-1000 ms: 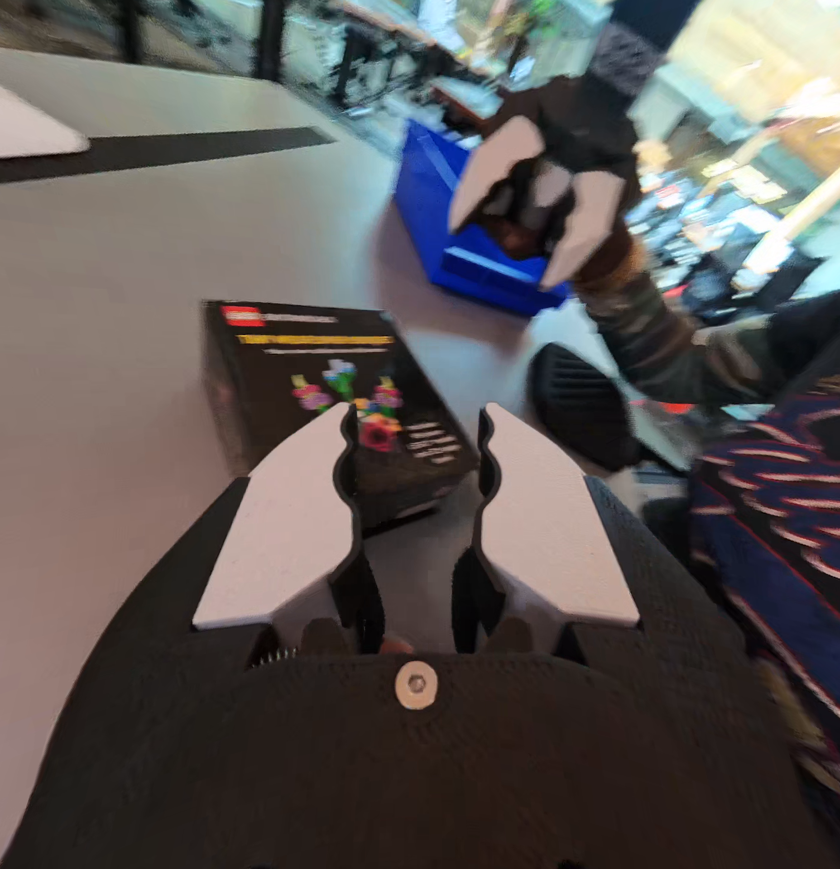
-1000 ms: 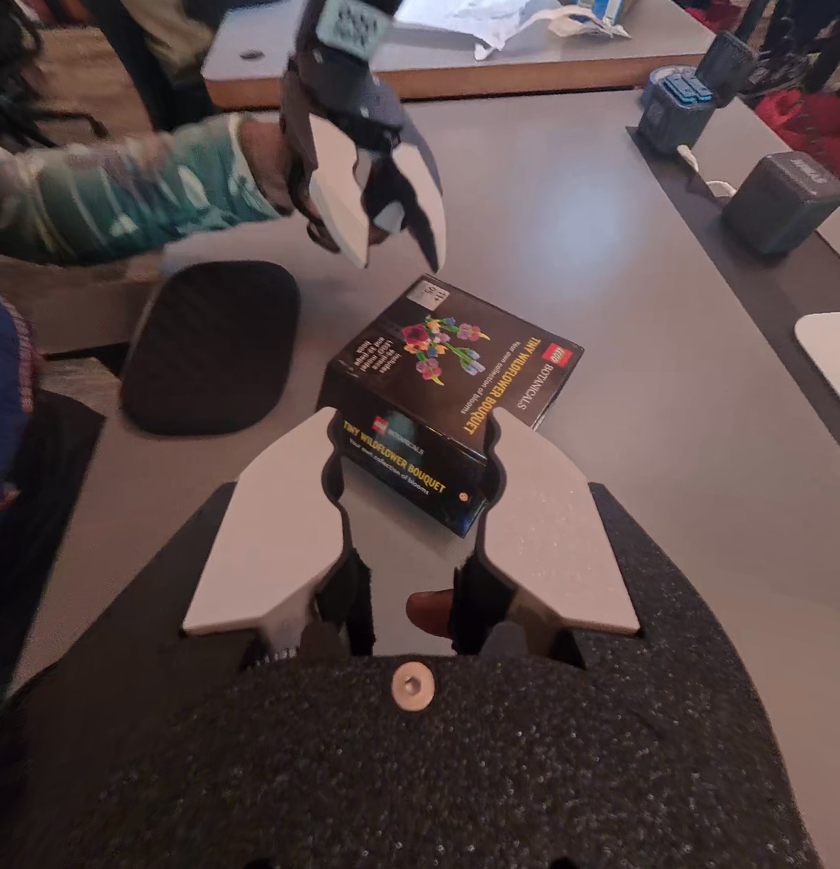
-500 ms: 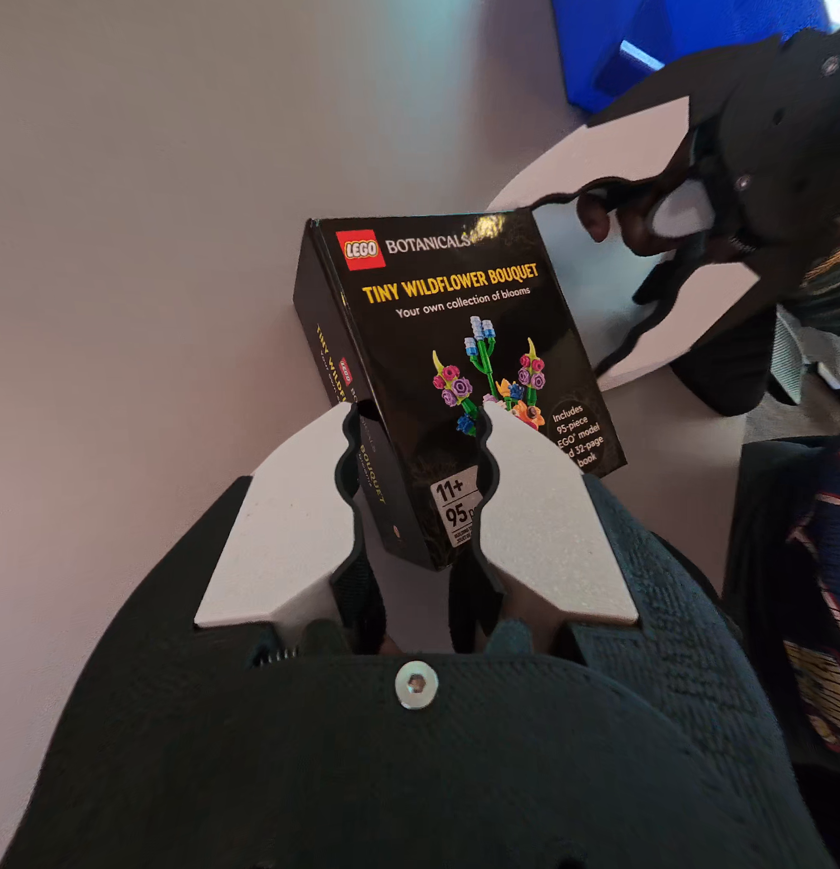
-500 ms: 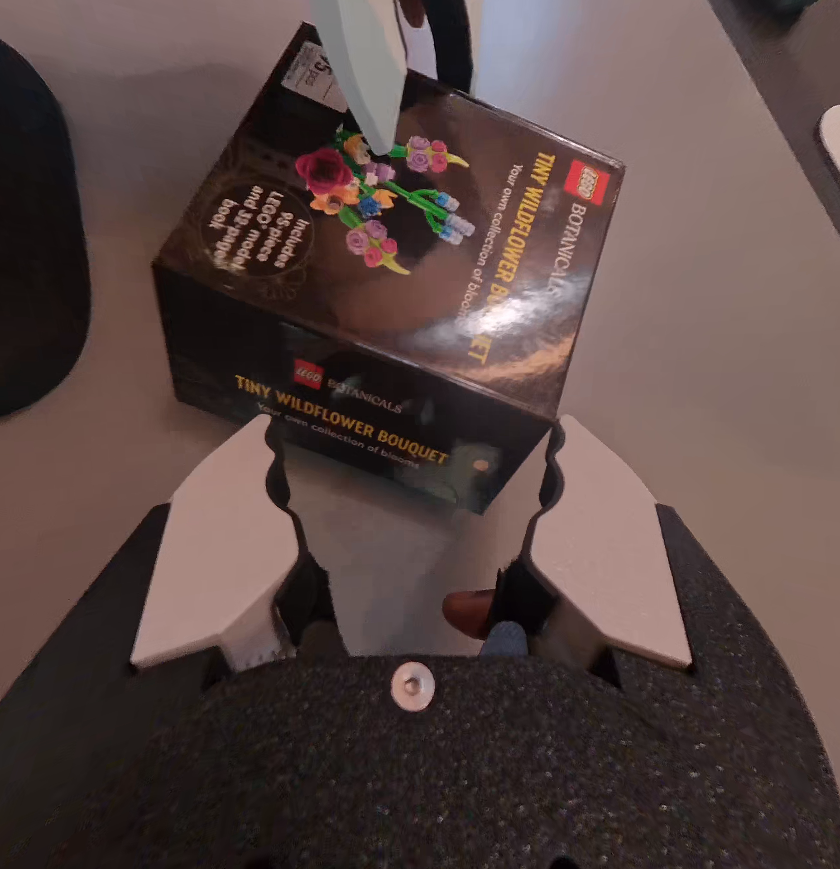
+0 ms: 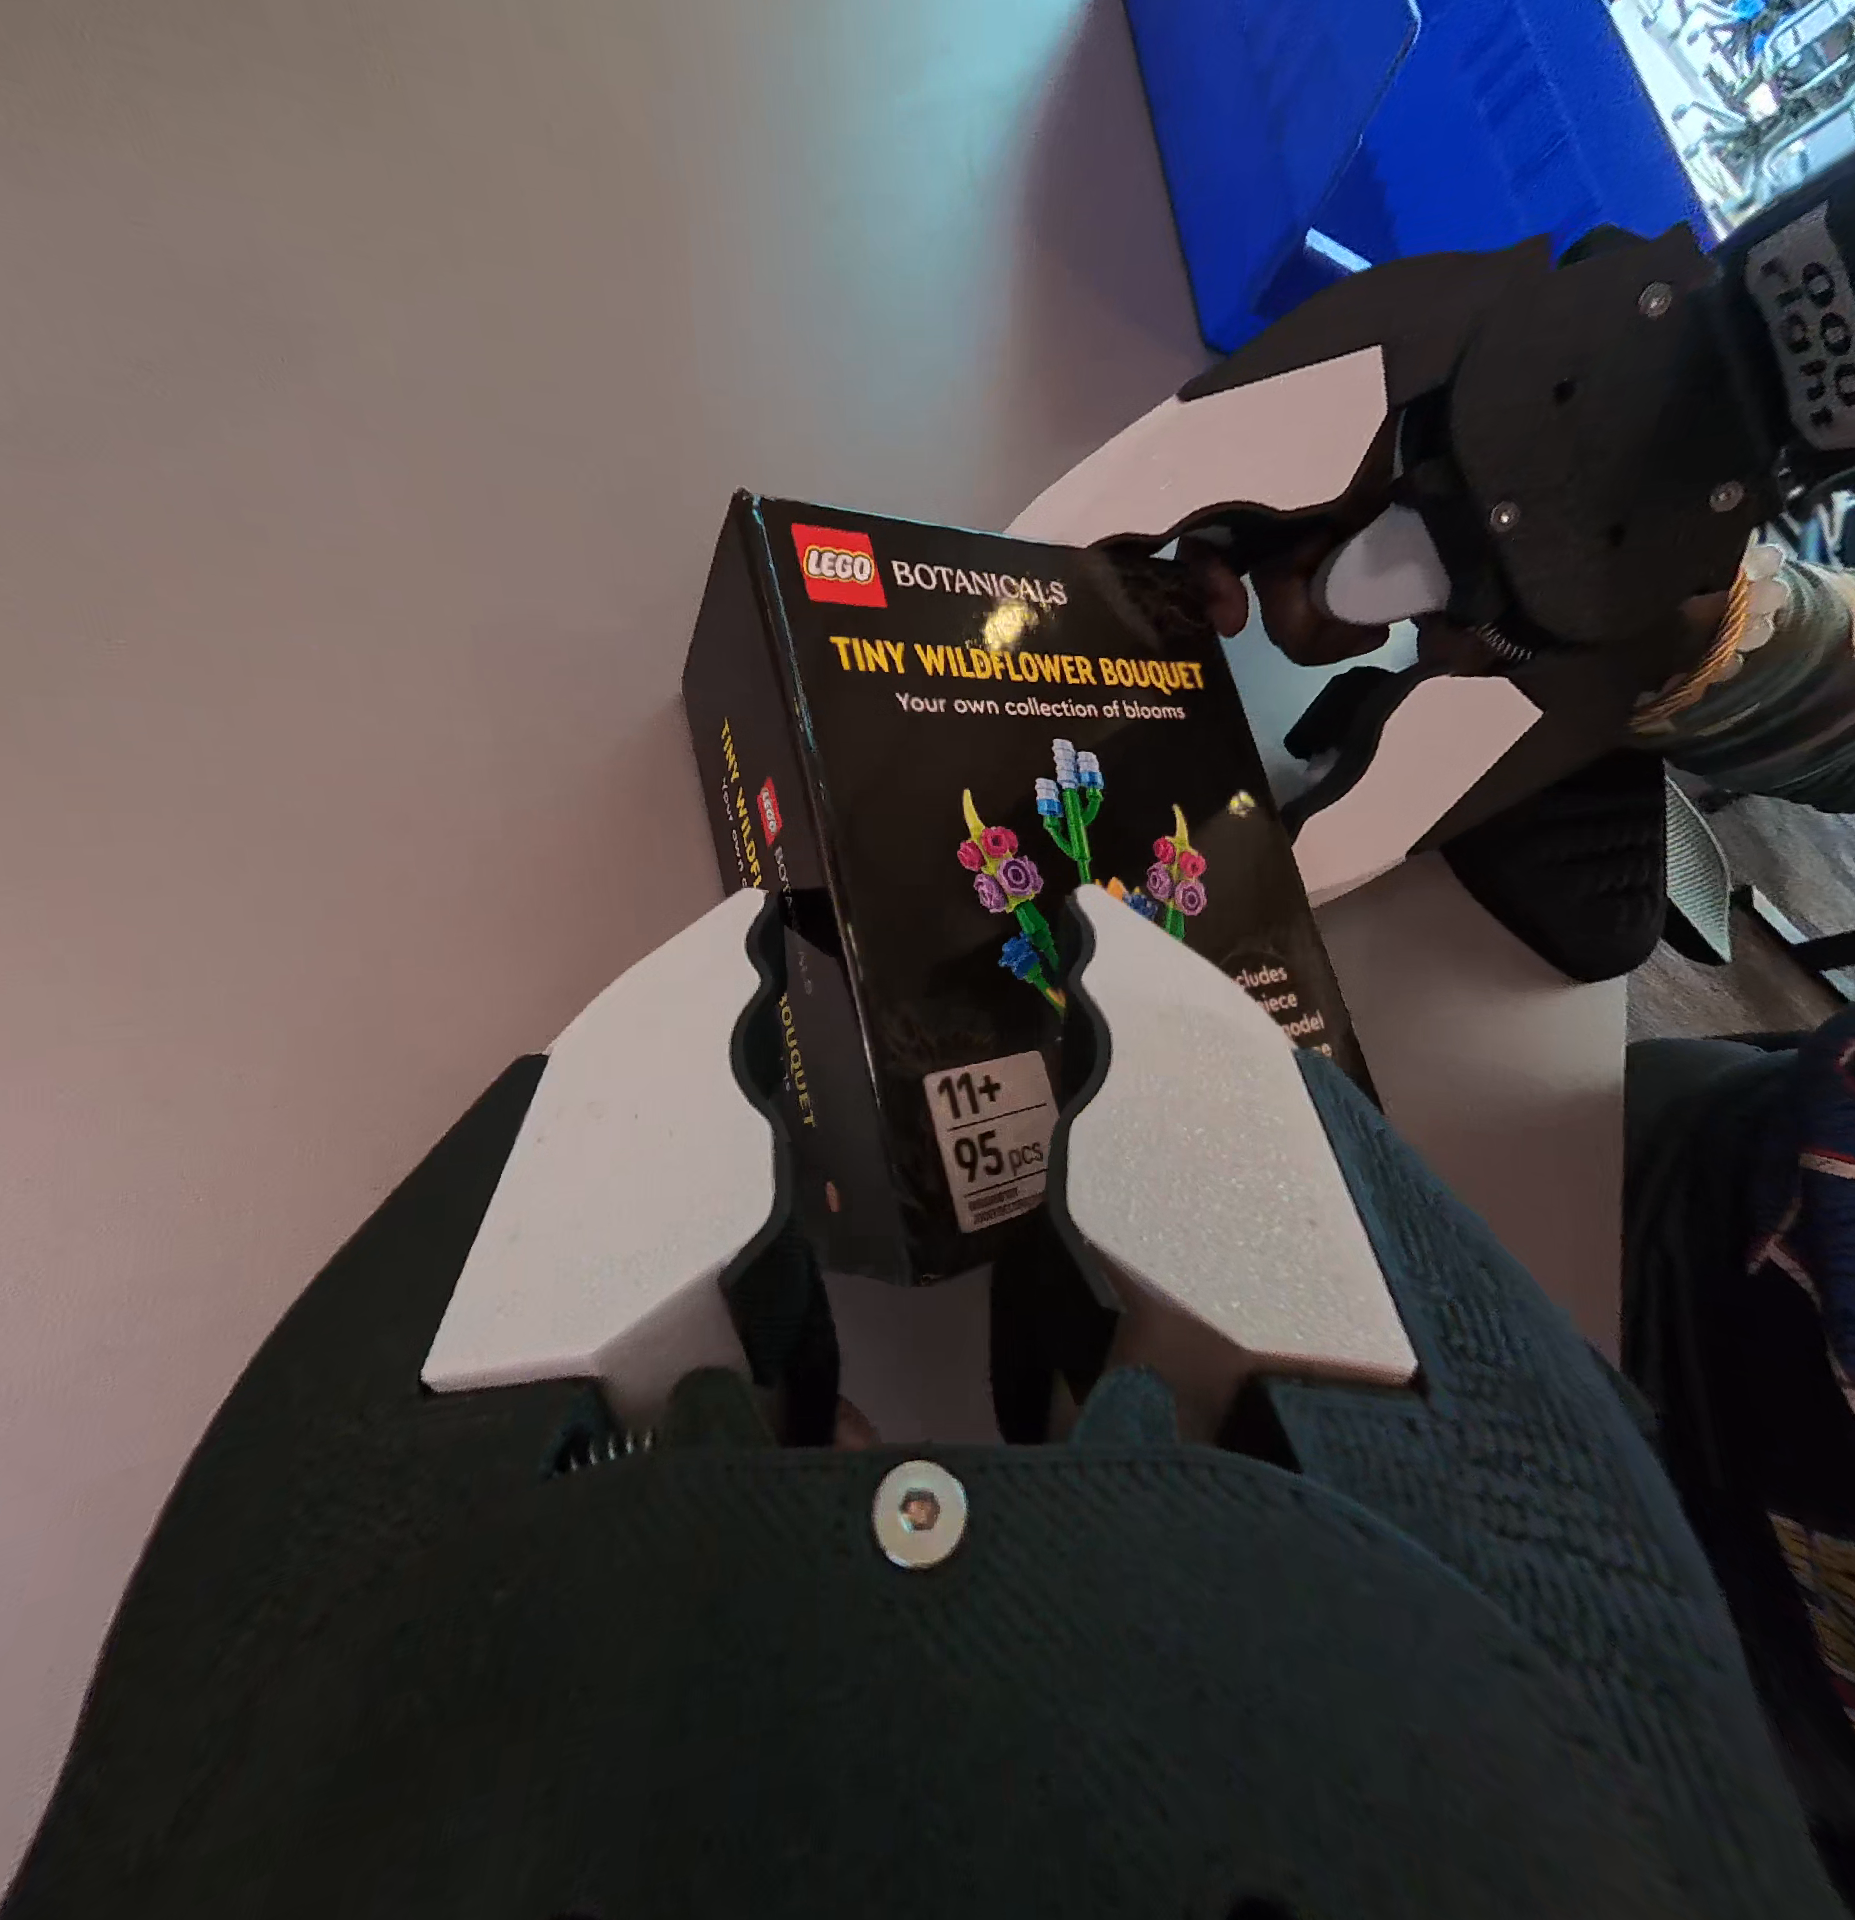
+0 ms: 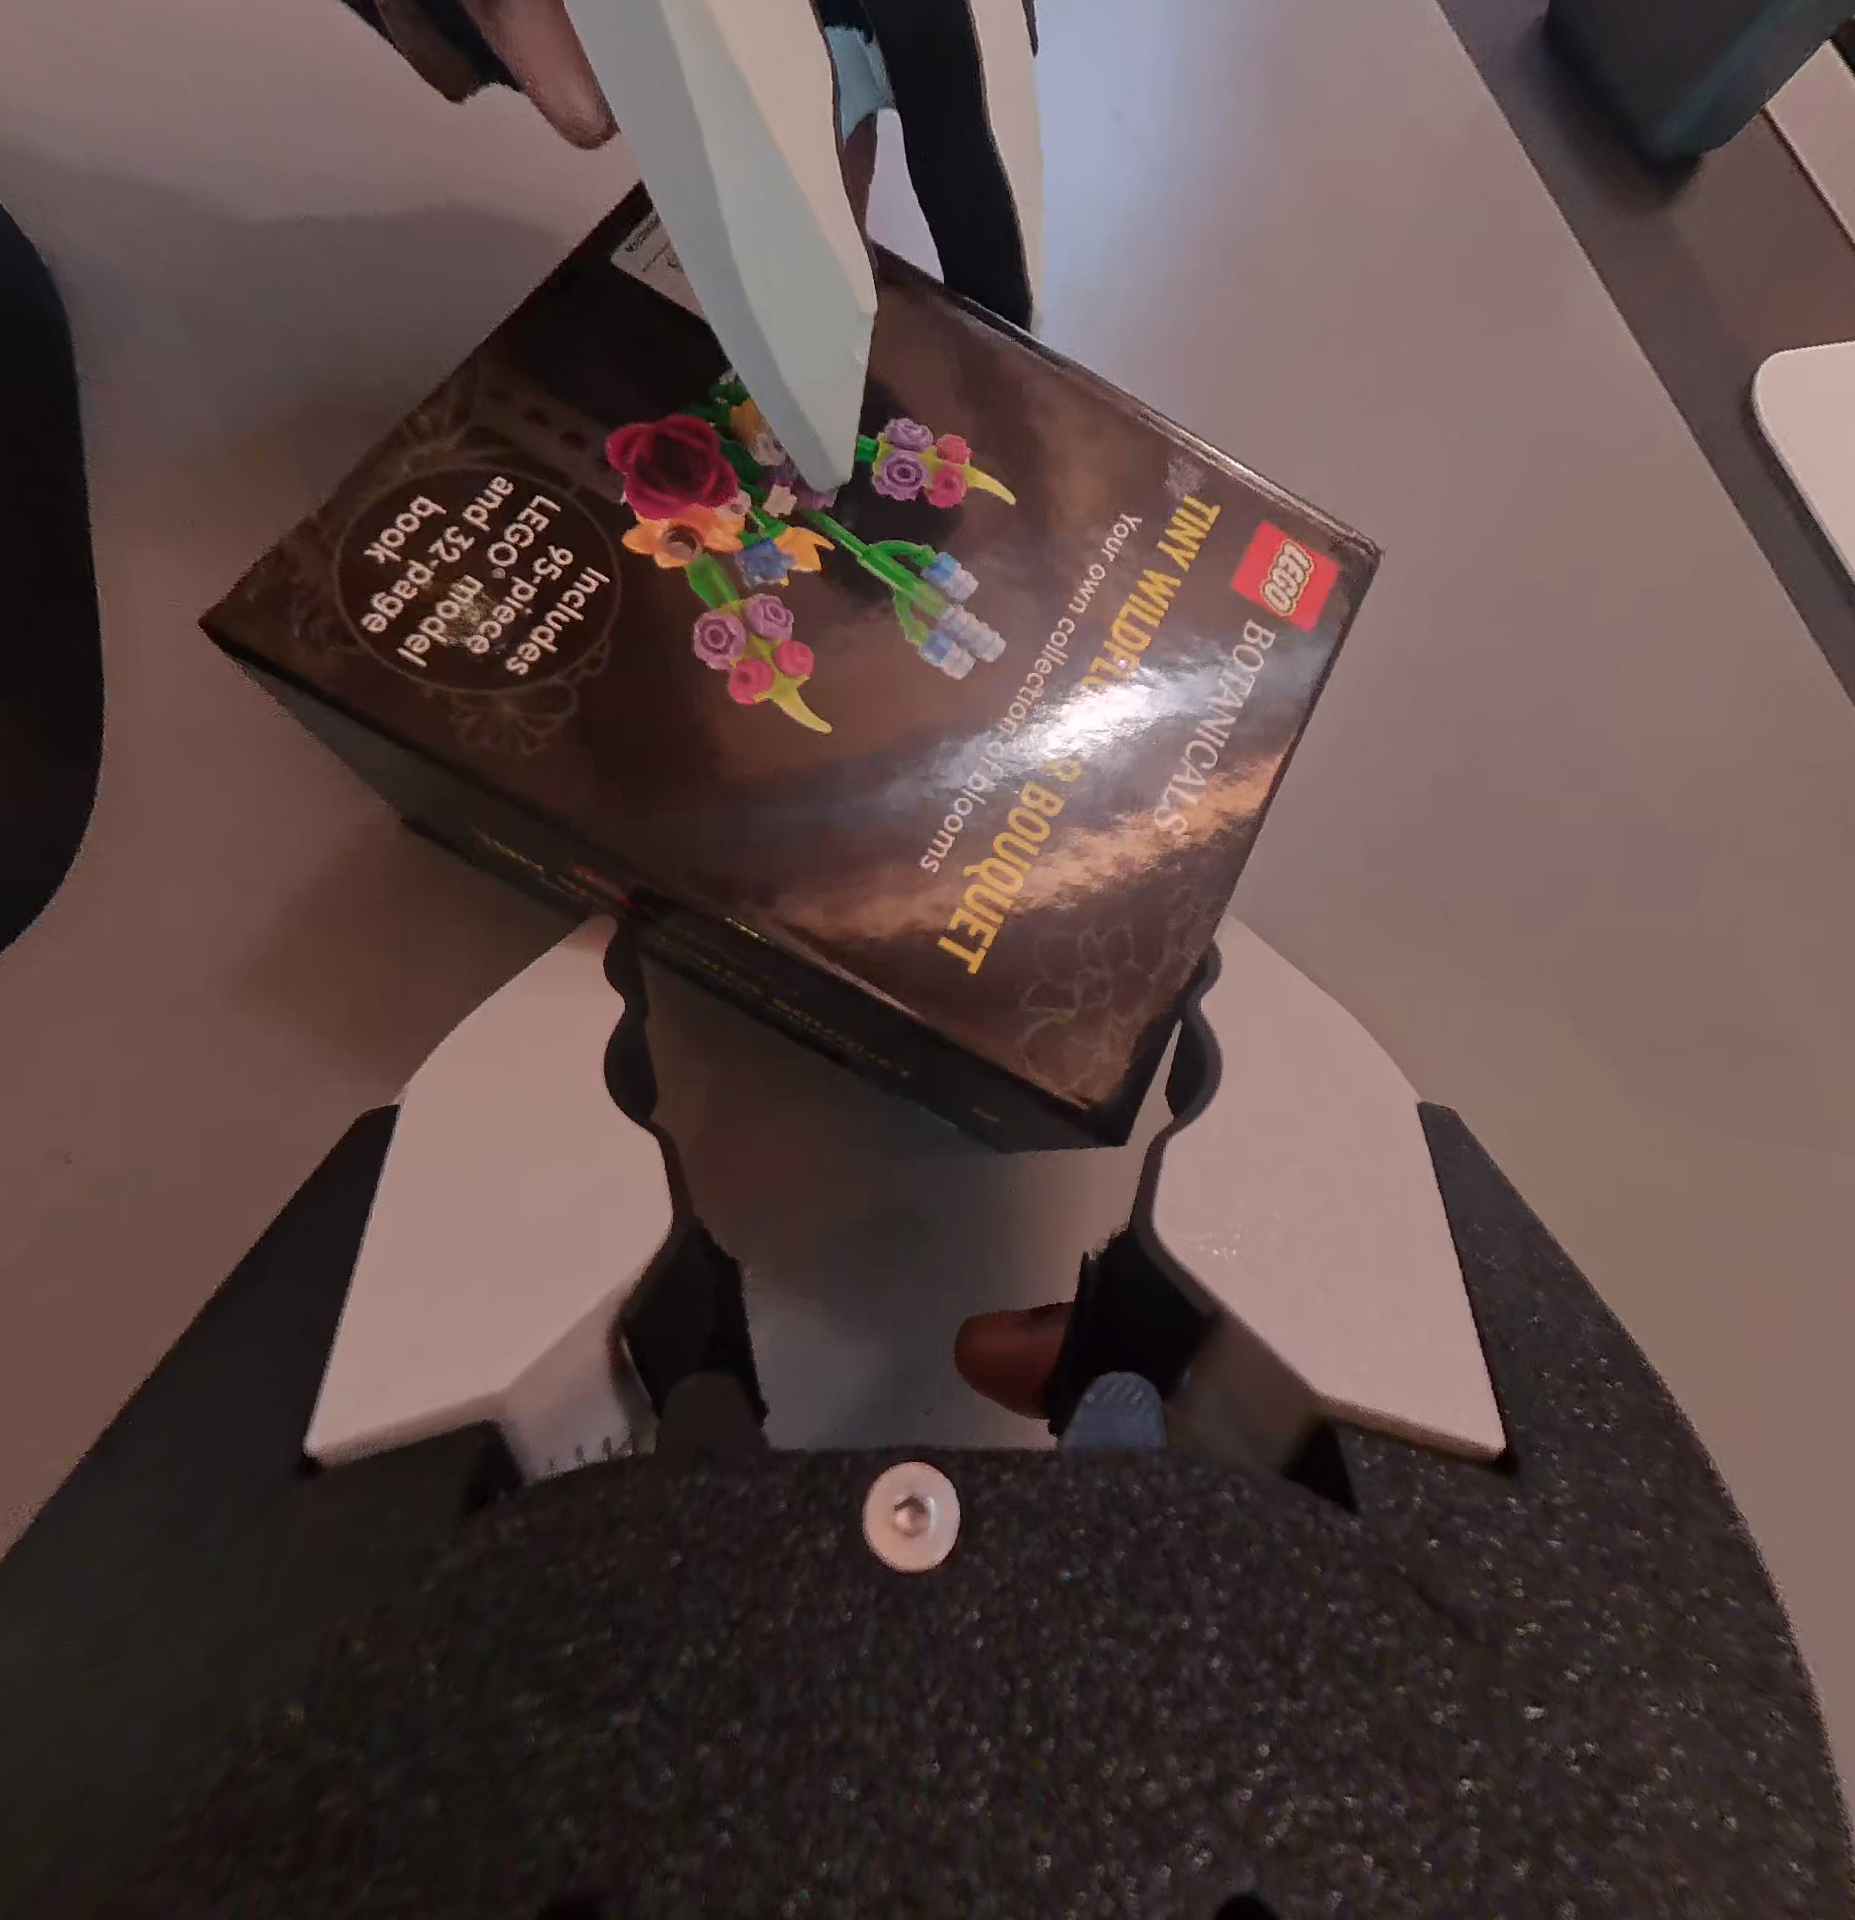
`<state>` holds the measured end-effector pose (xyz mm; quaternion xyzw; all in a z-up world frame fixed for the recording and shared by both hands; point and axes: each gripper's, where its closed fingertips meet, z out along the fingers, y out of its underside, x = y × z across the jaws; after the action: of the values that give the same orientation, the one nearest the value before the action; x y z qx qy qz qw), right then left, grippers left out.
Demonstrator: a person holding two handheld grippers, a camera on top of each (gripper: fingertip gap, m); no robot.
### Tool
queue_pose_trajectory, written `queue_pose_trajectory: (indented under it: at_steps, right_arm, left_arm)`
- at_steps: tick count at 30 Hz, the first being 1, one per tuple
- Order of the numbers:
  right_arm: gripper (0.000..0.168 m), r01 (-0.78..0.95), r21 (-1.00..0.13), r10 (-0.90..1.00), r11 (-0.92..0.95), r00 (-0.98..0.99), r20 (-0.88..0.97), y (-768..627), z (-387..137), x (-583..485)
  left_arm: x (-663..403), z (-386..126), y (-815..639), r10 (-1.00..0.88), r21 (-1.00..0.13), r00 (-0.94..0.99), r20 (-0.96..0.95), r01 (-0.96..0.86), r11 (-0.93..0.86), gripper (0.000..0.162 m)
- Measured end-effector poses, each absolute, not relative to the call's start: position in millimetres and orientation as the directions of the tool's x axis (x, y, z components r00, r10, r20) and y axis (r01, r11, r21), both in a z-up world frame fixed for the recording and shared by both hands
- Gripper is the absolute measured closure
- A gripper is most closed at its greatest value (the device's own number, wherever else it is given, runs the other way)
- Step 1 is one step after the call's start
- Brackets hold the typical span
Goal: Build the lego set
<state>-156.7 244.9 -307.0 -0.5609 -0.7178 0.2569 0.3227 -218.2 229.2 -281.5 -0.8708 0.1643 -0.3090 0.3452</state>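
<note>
Looking along the left tool [image 5: 918, 1049], the black lego box [image 5: 1016, 862] sits with one end between its white fingers [image 5: 632, 1122], which are closed on that end. The box appears tilted up off the pale grey worktop [image 5: 331, 520]. The right tool [image 5: 1307, 623] reaches for the far end, spread wide. Behind it are a blue bin [image 5: 1422, 156] and a black chair seat [image 5: 1567, 883].

From the right tool's [image 6: 907, 1039] own camera, the box [image 6: 798, 665] lies just ahead, its near edge level with the fingertips; the jaws stand open, wider than that edge, holding nothing. The left tool's pale finger [image 6: 767, 260] presses on the printed face. A dark chair seat [image 6: 19, 582] shows at left, with a white object's corner [image 6: 1827, 436] at right.

The step in hand seems to be getting the sealed box held so it can be opened; next, the right tool likely needs to close on the free end or find the flap.
</note>
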Motion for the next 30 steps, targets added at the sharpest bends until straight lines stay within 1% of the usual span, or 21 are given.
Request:
queue_pose_trajectory:
  at_steps: [4, 7, 10, 12, 13, 14, 15, 16, 17, 18, 20, 22, 23, 25, 26, 28, 30]
  right_arm:
    - [0.07, 0.627, -0.742, 0.971, 0.238, -0.17, 0.167, 244.5, -307.7, -157.3]
    - [0.071, 0.64, -0.745, 0.981, 0.188, -0.159, 0.111, 244.7, -310.3, -155.7]
    - [0.07, 0.646, -0.751, 0.988, 0.14, -0.142, 0.063, 248.3, -312.9, -152.7]
    - [0.068, 0.656, -0.742, 0.988, 0.141, -0.144, 0.06, 253.9, -313.5, -150.4]
    - [0.069, 0.664, -0.733, 0.987, 0.148, -0.143, 0.069, 258.7, -313.6, -148.2]
    - [0.082, 0.684, -0.71, 0.986, 0.167, -0.132, 0.104, 268.2, -315.3, -143.9]
    - [0.1, 0.702, -0.685, 0.98, 0.196, -0.113, 0.164, 281.2, -317.6, -138.9]
    - [0.099, 0.706, -0.671, 0.974, 0.226, -0.143, 0.177, 284.1, -320.0, -134.6]
    - [0.097, 0.708, -0.671, 0.975, 0.221, -0.164, 0.147, 282.6, -321.2, -130.4]
    - [0.098, 0.706, -0.685, 0.983, 0.18, -0.143, 0.111, 283.7, -319.2, -127.2]
    - [0.1, 0.667, -0.744, 0.996, 0.05, -0.086, -0.01, 283.8, -308.3, -122.1]
    - [0.099, 0.597, -0.787, 0.975, -0.157, -0.035, -0.22, 281.2, -292.8, -119.1]
    - [0.097, 0.554, -0.786, 0.935, -0.274, -0.038, -0.353, 276.8, -283.4, -119.4]
    - [0.094, 0.492, -0.736, 0.816, -0.465, -0.085, -0.572, 267.2, -265.8, -123.1]
    - [0.095, 0.485, -0.706, 0.762, -0.516, -0.116, -0.636, 262.1, -260.1, -125.7]
    - [0.092, 0.53, -0.654, 0.71, -0.539, -0.131, -0.692, 252.9, -262.0, -131.3]
    - [0.085, 0.598, -0.628, 0.722, -0.498, -0.115, -0.682, 244.9, -272.8, -136.3]
  left_arm:
    - [-218.0, -281.0, 229.6, -0.49, -0.719, 0.753, 0.44, -0.032, -0.695, 0.111]
    - [-218.1, -280.4, 229.6, -0.481, -0.721, 0.75, 0.454, -0.008, -0.693, 0.111]
    - [-217.3, -281.0, 225.9, -0.471, -0.716, 0.747, 0.469, 0.01, -0.698, 0.109]
    - [-216.5, -281.6, 220.7, -0.453, -0.706, 0.756, 0.472, 0.016, -0.709, 0.107]
    - [-216.3, -281.8, 216.8, -0.441, -0.697, 0.763, 0.472, 0.018, -0.716, 0.106]
    - [-216.1, -281.9, 212.4, -0.429, -0.69, 0.769, 0.474, 0.022, -0.724, 0.106]
    - [-214.4, -281.7, 206.5, -0.422, -0.682, 0.767, 0.484, 0.028, -0.731, 0.106]
    - [-210.7, -281.3, 199.4, -0.42, -0.672, 0.754, 0.505, 0.039, -0.739, 0.106]
    - [-206.8, -281.0, 192.4, -0.42, -0.664, 0.737, 0.53, 0.053, -0.746, 0.106]
    - [-205.1, -280.2, 187.6, -0.414, -0.661, 0.725, 0.551, 0.076, -0.746, 0.106]
    - [-210.4, -273.0, 186.8, -0.388, -0.686, 0.716, 0.58, 0.172, -0.707, 0.106]
    - [-222.3, -263.0, 191.5, -0.342, -0.69, 0.698, 0.629, 0.298, -0.66, 0.104]
    - [-227.0, -260.2, 193.7, -0.323, -0.679, 0.682, 0.656, 0.346, -0.648, 0.103]
    - [-227.6, -263.9, 196.1, -0.302, -0.645, 0.653, 0.694, 0.379, -0.664, 0.102]
    - [-224.6, -268.5, 197.1, -0.297, -0.626, 0.641, 0.708, 0.375, -0.684, 0.099]
    - [-217.2, -277.7, 200.3, -0.29, -0.595, 0.619, 0.73, 0.366, -0.716, 0.098]
    - [-212.9, -284.3, 204.8, -0.275, -0.572, 0.609, 0.744, 0.368, -0.733, 0.096]
